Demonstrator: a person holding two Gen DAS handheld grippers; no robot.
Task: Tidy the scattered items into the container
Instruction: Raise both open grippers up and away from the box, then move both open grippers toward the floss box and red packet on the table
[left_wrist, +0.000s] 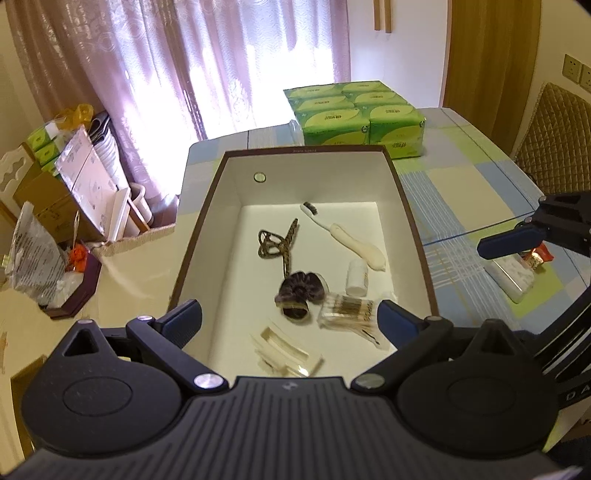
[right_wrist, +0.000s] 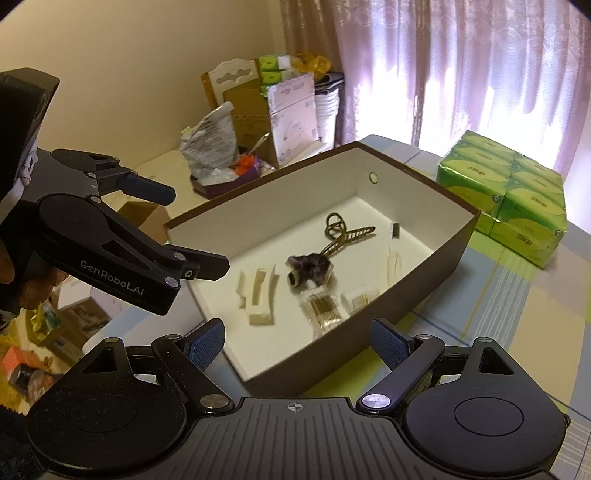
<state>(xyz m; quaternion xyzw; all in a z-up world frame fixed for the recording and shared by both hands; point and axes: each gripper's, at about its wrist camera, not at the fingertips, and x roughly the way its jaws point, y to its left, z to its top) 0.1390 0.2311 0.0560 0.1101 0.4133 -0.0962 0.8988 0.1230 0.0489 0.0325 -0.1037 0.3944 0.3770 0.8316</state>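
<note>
Left wrist view alone shows a packet (left_wrist: 517, 271) on the table's right side, outside the box (left_wrist: 207, 221), under the right tongs (left_wrist: 506, 245). Left tongs (left_wrist: 290, 319) gape wide and empty above the box's near end, over the comb (left_wrist: 284, 354), scrunchie (left_wrist: 299, 291), swabs (left_wrist: 349, 312), bottle (left_wrist: 357, 277), toothbrush (left_wrist: 343, 236). Right tongs gape empty too.
</note>
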